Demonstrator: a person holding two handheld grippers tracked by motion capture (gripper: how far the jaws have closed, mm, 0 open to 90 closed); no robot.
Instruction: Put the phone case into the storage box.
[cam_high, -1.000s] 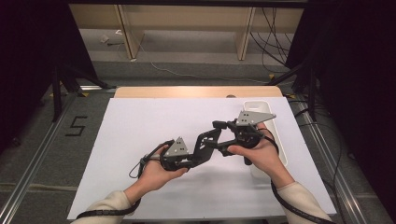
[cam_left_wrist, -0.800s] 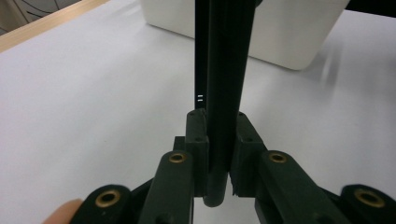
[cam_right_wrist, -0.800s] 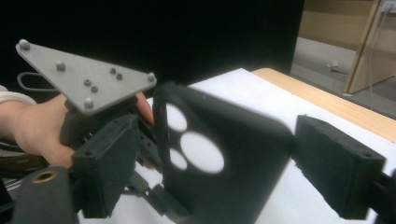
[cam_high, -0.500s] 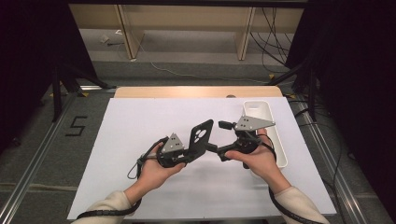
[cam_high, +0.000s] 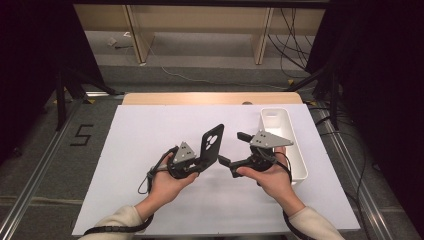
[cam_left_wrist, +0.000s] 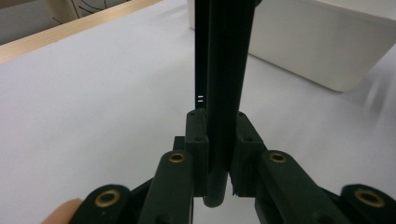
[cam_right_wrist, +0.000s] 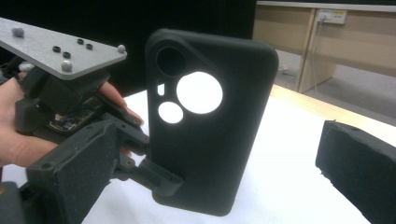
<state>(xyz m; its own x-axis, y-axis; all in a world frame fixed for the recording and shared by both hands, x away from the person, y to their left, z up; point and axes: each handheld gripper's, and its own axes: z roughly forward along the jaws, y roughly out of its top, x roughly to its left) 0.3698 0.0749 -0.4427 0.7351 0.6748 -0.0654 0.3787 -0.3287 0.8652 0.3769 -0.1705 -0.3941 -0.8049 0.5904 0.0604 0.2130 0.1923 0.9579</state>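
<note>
A black phone case (cam_high: 212, 142) with round camera cutouts stands upright above the white table sheet (cam_high: 150, 130). My left gripper (cam_high: 205, 162) is shut on the case's lower end. In the left gripper view the case (cam_left_wrist: 224, 70) rises edge-on from between the closed jaws of the left gripper (cam_left_wrist: 217, 135). My right gripper (cam_high: 232, 148) is open just right of the case, not touching it. In the right gripper view the case's back (cam_right_wrist: 210, 130) faces the camera, between the spread jaws of the right gripper (cam_right_wrist: 217, 172) and farther off.
A white rectangular bin (cam_high: 295, 150) sits at the sheet's right edge, behind my right hand; its side wall (cam_left_wrist: 322, 51) is close in the left gripper view. A wooden table edge (cam_high: 210, 98) runs along the far side. Floor rails flank the table.
The right gripper has come off the case and drawn back to the right. The left gripper has swung the case up to stand more upright.
</note>
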